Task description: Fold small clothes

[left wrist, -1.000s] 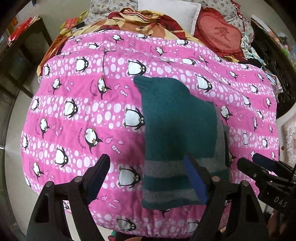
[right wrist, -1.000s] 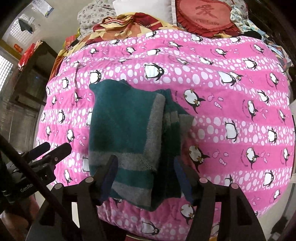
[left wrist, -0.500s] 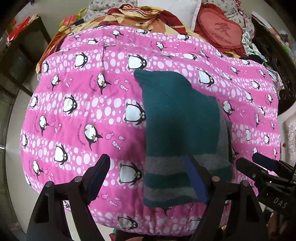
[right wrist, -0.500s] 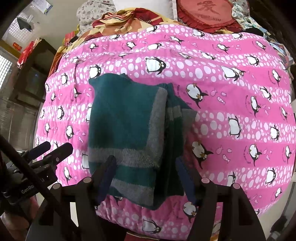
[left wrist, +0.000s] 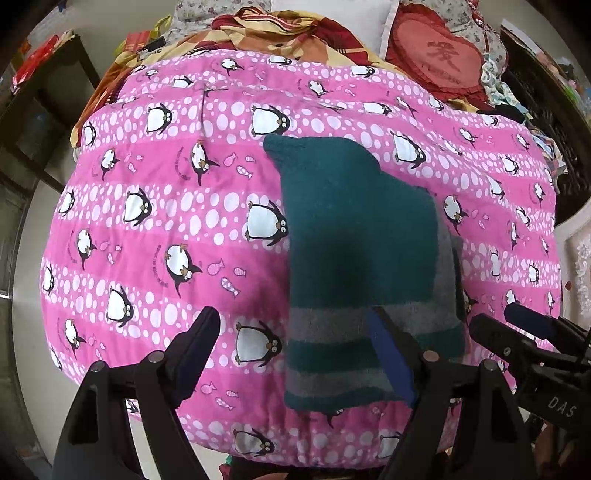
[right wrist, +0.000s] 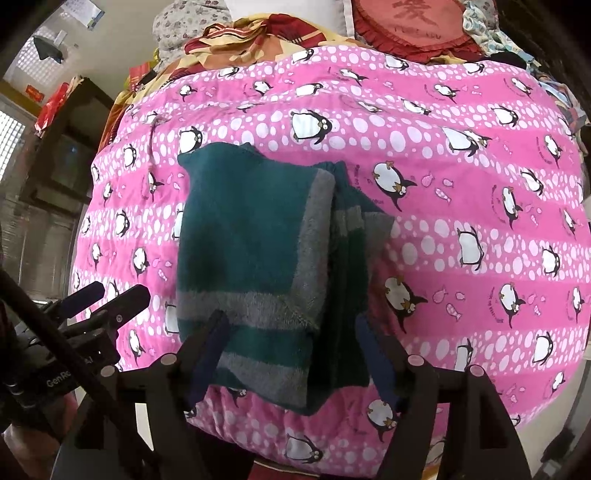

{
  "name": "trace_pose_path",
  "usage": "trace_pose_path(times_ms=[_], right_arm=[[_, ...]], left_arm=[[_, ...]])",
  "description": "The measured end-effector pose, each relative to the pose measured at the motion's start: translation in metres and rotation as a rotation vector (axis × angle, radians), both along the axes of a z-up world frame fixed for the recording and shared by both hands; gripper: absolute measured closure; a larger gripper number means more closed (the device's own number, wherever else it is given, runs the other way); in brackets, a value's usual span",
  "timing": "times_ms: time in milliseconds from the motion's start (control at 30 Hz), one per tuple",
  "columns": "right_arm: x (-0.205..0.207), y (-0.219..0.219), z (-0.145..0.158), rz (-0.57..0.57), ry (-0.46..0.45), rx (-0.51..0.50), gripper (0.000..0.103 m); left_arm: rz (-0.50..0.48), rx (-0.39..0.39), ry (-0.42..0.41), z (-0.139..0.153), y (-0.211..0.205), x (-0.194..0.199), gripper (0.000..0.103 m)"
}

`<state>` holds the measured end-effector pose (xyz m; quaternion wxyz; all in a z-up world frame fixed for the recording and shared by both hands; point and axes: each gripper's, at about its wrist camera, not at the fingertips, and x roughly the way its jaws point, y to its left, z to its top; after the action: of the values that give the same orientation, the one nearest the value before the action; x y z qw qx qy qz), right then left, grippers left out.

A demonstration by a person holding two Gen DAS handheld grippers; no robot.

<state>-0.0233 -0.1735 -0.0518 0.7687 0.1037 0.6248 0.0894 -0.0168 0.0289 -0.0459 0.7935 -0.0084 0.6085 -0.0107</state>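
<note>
Here fuzzy teal-grey striped garment [left wrist: 354, 236] folded rectangular.

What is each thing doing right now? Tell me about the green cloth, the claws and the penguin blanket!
Cloth: folded, lying on the blanket, not held.
Left gripper: open, empty.
Right gripper: open, empty.
Blanket: spread out under the cloth.

1. The left gripper's [left wrist: 295, 354] right finger covers part of the green and grey garment's [left wrist: 354, 236] striped near edge.
2. The right gripper [right wrist: 291, 354] hides the garment's near corners.
3. The garment's folded-under layers cannot be made out.
4. The heart cushion [right wrist: 413, 22] is cut off by the top edge; its lettering is too blurred to read.
</note>
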Motion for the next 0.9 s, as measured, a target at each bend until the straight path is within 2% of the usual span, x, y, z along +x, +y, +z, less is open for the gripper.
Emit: trace_pose_path(times_ms=[900], right_arm=[[0.003,0.005,-0.012,0.020,0.030,-0.001,0.028]], left_arm=[[0.007,0.013,0.025,-0.009,0.004,-0.001,0.022]])
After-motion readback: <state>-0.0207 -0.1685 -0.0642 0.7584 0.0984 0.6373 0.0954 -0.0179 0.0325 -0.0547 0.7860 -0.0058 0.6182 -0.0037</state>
